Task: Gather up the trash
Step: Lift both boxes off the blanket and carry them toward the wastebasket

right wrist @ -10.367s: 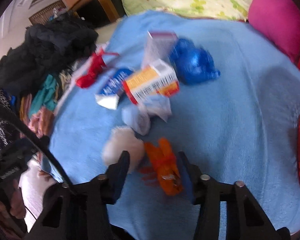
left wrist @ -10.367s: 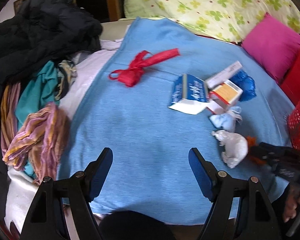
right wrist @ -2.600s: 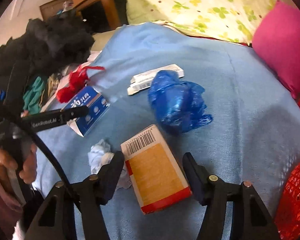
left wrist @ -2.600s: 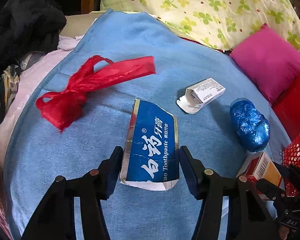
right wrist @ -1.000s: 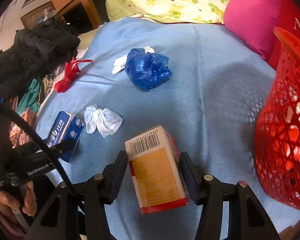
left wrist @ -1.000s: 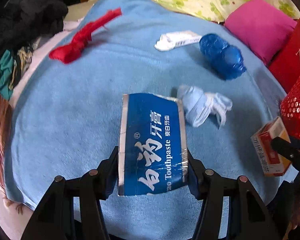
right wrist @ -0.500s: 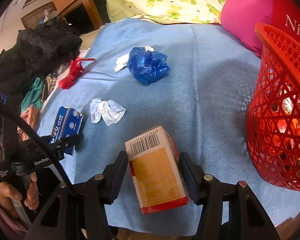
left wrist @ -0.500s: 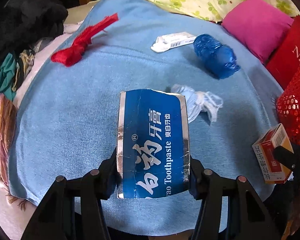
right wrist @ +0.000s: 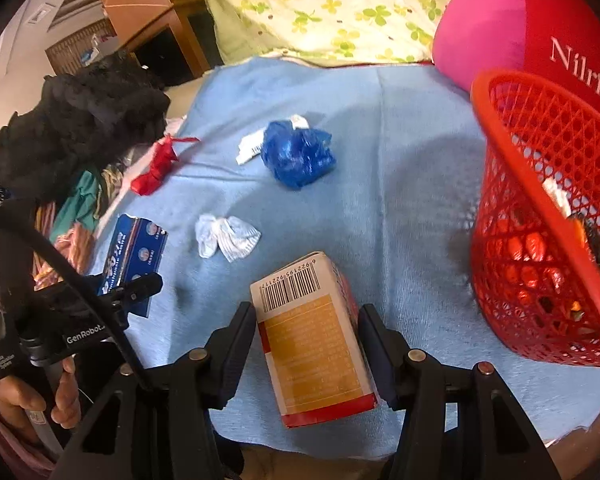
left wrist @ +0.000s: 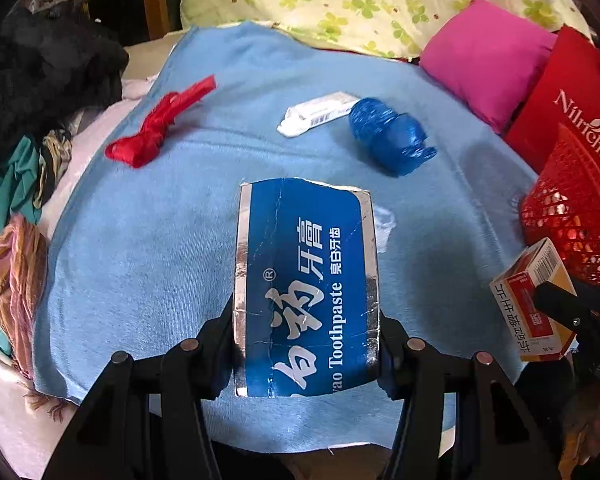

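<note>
Between the left gripper's point(left wrist: 306, 330) closed jaws, a blue toothpaste box point(left wrist: 306, 280); between the right gripper's point(right wrist: 307, 344), an orange carton point(right wrist: 312, 340).

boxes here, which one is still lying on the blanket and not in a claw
The small white box beside the blue bag. The toothpaste box is in the left claw, the orange box in the right.

We look forward along each claw, down from close above the blue blanket point(left wrist: 148, 240); both views share the blue bag point(left wrist: 388, 136) point(right wrist: 298, 154) and red basket point(left wrist: 576, 216) point(right wrist: 540, 216).
</note>
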`<action>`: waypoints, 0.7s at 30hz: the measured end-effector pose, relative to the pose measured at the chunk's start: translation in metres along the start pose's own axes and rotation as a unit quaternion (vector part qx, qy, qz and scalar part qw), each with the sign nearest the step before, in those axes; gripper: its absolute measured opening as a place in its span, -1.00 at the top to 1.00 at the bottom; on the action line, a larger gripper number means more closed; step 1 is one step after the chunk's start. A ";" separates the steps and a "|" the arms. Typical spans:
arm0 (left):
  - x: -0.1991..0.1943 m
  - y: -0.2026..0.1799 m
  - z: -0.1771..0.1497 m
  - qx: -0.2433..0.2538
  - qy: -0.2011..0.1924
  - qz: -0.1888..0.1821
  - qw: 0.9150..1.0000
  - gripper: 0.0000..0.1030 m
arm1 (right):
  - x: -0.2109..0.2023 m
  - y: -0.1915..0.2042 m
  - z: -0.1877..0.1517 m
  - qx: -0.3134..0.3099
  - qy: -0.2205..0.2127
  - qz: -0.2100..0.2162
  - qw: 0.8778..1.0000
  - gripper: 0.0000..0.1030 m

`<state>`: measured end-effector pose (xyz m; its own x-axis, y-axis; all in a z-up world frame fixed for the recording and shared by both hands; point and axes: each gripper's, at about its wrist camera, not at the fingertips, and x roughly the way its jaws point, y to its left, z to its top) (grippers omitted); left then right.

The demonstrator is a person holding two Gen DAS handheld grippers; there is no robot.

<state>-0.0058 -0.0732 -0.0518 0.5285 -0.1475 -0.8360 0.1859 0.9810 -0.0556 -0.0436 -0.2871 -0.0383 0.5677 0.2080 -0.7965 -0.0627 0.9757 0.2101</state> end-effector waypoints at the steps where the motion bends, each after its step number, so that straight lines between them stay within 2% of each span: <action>1: -0.005 -0.002 0.000 0.003 -0.004 -0.001 1.000 -0.13 | -0.003 0.002 0.001 -0.001 -0.004 0.001 1.000 -0.09; 21: -0.052 -0.026 0.002 0.029 -0.045 -0.014 0.998 -0.13 | -0.052 0.013 0.004 -0.013 -0.054 0.016 0.998 -0.09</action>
<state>-0.0365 -0.0911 -0.0061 0.5937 -0.1885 -0.7823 0.2480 0.9677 -0.0449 -0.0710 -0.2856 0.0081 0.6500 0.2310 -0.7240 -0.1027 0.9707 0.2174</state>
